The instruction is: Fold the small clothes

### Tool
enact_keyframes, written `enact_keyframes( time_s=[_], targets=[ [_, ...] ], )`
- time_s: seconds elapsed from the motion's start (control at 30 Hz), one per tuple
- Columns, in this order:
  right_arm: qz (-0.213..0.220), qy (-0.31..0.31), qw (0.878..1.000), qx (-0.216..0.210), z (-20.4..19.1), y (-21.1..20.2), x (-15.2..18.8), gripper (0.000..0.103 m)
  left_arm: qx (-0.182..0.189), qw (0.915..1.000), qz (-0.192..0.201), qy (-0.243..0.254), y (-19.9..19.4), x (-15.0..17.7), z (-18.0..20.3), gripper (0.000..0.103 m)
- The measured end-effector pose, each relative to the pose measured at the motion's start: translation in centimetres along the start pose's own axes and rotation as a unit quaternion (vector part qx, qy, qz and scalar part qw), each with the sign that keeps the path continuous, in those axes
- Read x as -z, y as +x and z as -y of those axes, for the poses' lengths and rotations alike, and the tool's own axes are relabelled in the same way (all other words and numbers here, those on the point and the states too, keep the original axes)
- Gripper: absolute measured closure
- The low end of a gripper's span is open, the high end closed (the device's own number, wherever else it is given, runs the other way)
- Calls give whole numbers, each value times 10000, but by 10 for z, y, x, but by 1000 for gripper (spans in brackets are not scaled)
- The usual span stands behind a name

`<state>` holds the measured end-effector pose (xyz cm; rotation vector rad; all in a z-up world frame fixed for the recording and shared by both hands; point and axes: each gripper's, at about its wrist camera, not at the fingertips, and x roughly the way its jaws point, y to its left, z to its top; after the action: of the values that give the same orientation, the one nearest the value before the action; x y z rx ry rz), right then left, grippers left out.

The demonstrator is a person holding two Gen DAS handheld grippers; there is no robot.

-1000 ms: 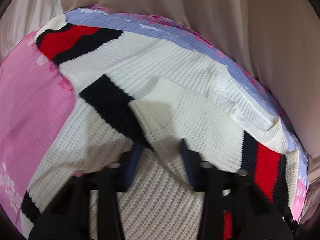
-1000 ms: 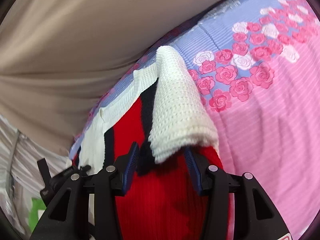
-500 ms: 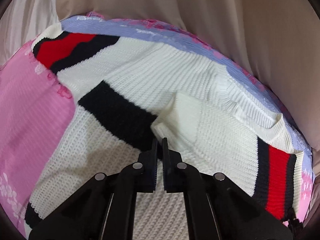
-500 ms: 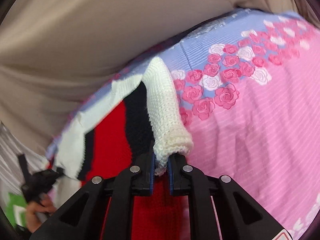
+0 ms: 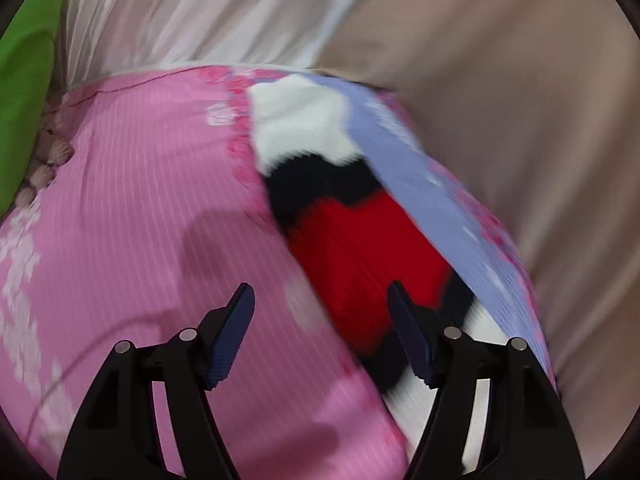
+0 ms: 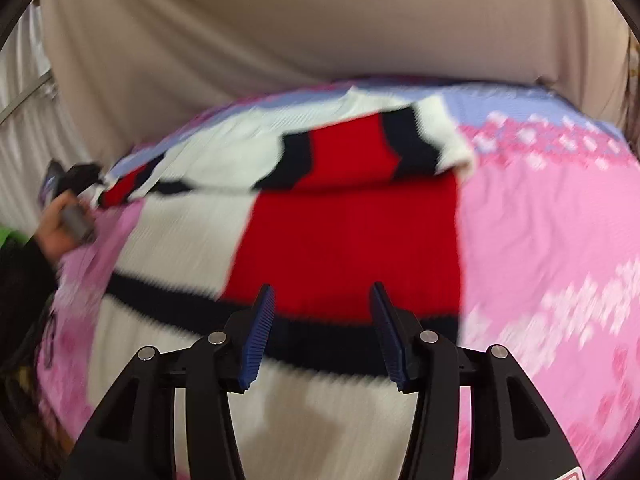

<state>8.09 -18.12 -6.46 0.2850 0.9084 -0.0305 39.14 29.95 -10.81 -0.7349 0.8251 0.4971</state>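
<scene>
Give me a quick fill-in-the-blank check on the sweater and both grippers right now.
1. The sweater lies on a ____ bedsheet.
2. The stripe between the sweater's black bands is ____.
3. Between the right gripper pads there is ____ held.
4. The left gripper jaws are ____.

Missing words: pink; red; nothing; opening

A home bedroom: a bed (image 5: pixel 132 208) covered by a pink striped sheet printed with roses and a lavender border, a knitted sweater (image 6: pixel 352 236) spread on it, pale draped curtains (image 5: pixel 192 8) and beige cloth (image 6: pixel 320 24) hanging behind, and a green cushion (image 5: pixel 24 80) at the bed's edge
</scene>
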Motion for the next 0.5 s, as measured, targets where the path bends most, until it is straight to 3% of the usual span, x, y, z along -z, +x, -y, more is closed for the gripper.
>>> enact_keyframes(
  time_s=[0.07,0.1,0.13,0.17,0.2,0.3,0.4,0.47,0.5],
  targets=[
    [-257,-37,9996,-125,-19,-5,15,54,-78,9999,-61,-102,21,-11,-5,40],
    [-363,-98,9992,-150,-30,-7,20,54,-121,9999,93,-49,24,-13,-2,43],
    [-423,-162,9989,-152,-37,-7,25,54,-116,9998,151,62,26,-16,1,52],
    [-488,-249,9984,-166,-46,-6,30,54,-1,9997,27,240,31,-17,8,77],
    [-551,-298,9979,-190,-51,-4,32,54,122,9989,-192,420,35,-18,15,94],
    [-590,-224,9977,-232,-58,-4,34,54,216,9968,95,766,14,-14,43,96],
    [-539,18,9981,-291,-52,-5,26,54,668,9889,437,1250,-32,-4,81,97],
    [-457,168,9983,-315,-45,-7,19,54,1313,9741,585,1747,-85,23,124,97],
    [-401,201,9986,-288,-41,-9,16,54,1700,9626,559,2032,-112,46,146,97]
  ],
)
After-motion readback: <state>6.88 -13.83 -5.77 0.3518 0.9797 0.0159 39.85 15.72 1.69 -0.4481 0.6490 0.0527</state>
